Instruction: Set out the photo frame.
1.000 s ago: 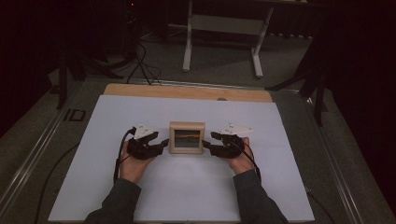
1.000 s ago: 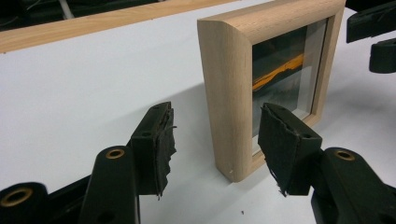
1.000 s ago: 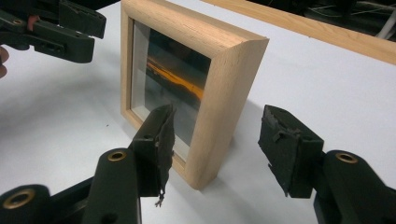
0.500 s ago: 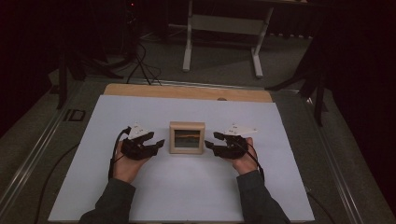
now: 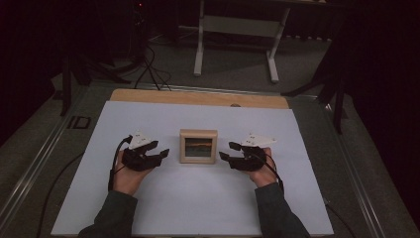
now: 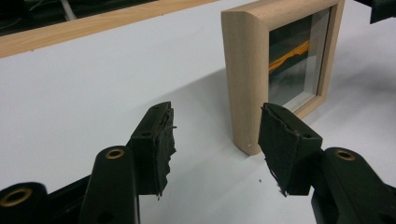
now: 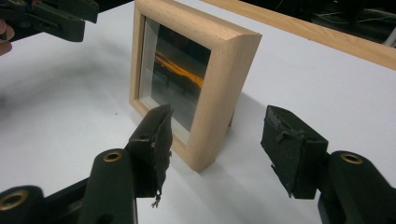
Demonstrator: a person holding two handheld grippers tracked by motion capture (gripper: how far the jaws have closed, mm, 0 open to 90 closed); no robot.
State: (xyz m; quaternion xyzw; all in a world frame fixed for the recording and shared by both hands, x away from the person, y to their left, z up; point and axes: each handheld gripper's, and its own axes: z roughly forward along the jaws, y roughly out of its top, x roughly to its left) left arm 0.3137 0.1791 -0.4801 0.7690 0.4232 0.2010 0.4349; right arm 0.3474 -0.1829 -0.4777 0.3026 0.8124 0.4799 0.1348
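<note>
Tabletop [image 5: 148, 119]: white sheet over a wooden board, its far edge bare; nothing lies between the two hands and the frame.
Stand [image 5: 237, 29]: pale metal legs on the floor beyond the tabletop, well apart from the work and no obstacle.
Picture frame [image 5: 198, 146]: light wood with a glass front, upright on its lower edge at the middle of the sheet; what props it behind I cannot tell, the rear being hidden.
Left hand-held gripper [image 5: 162, 151]: jaws wide and empty, near the frame's left side, not touching it.
Right hand-held gripper [image 5: 227, 150]: jaws wide, having just opened further, empty, with the frame's right edge [image 7: 219, 93] ahead of them and clear of the pads.
Risk: the frame looks easy to tip; a one-sided nudge from either gripper could lay it flat or slide it across the smooth sheet.
Risk, smaller: a pad landing on the glass [image 6: 292, 60] rather than the wood would likely slip.
</note>
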